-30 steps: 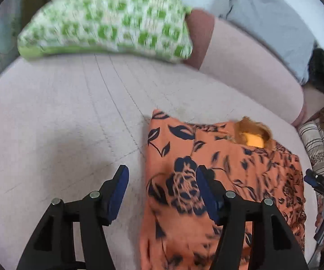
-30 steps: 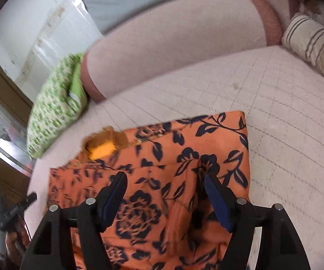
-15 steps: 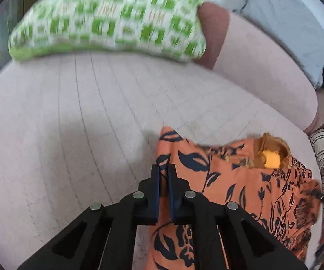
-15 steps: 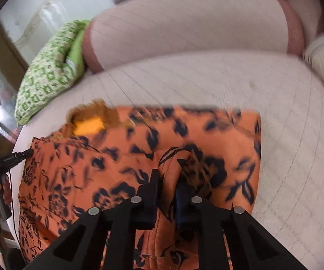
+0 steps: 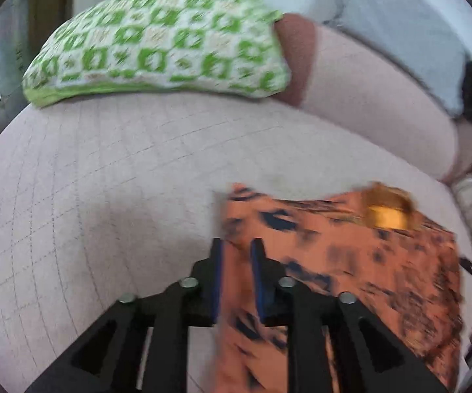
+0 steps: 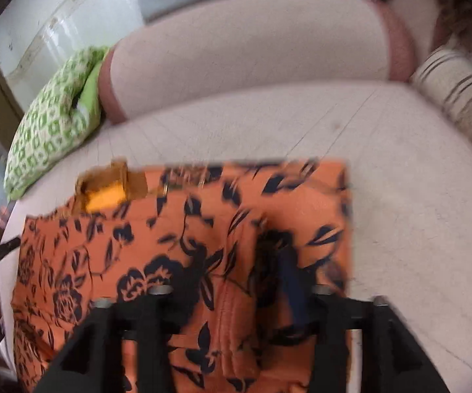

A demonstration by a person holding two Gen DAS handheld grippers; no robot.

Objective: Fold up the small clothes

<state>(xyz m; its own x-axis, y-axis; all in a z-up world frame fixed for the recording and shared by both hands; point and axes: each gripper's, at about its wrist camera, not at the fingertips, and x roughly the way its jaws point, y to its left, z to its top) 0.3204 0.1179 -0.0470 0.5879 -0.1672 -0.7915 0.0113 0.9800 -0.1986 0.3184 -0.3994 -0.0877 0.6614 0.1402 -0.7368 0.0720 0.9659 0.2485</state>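
Observed surface: a pale pink quilted bed cover (image 5: 111, 196) with a stitched grid pattern. On it lies the task item, an orange fabric garment printed with dark navy flowers and leaves (image 6: 183, 235), spread mostly flat, with a mustard-yellow collar patch (image 6: 105, 193) at its far edge. Both views are motion-blurred, the left wrist view more so.

Left claw (image 5: 237, 262): the blue-padded fingers (image 5: 218, 278) stand close together with a narrow gap, and the left edge of the garment (image 5: 350, 262) runs up between them. Whether the pads are actually clenching the cloth cannot be told from this frame.

Right claw (image 6: 232, 281): the fingers stand noticeably apart over a raised ridge of the garment near its right side. The right blue pad (image 6: 296, 281) is visible against the cloth; the left one is lost in blur. The claw reads as released, with the fold of fabric lying between the fingers.

Surroundings: a green-and-white checked pillow (image 5: 157, 42) rests at the far left of the bed, touching a long pink bolster (image 6: 252, 46). A grey-blue cushion (image 5: 396, 36) sits behind the bolster. A cream striped cushion (image 6: 455, 98) lies at the far right.
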